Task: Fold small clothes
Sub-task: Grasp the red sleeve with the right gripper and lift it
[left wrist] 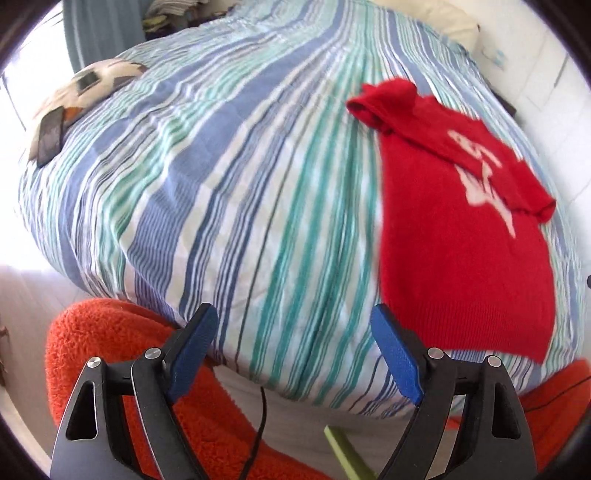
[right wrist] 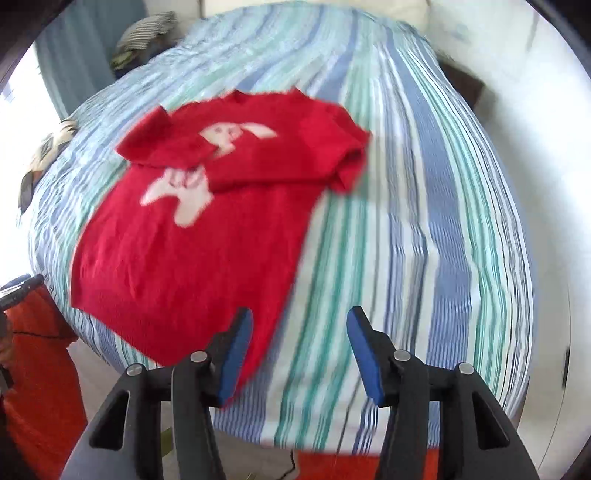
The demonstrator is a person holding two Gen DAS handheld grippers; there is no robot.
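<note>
A small red knitted sweater with a white figure on its chest lies flat on the striped bed cover. Both sleeves are folded across the chest. My left gripper hangs open above the near edge of the bed, left of the sweater's hem, with nothing between its blue pads. My right gripper is open too, above the sweater's near right corner, and its blue pads hold nothing.
An orange fleece garment on the person fills the lower edges of both views. A patterned cushion with a dark phone-like slab lies at the bed's far left. A pillow sits at the head. A cable dangles below.
</note>
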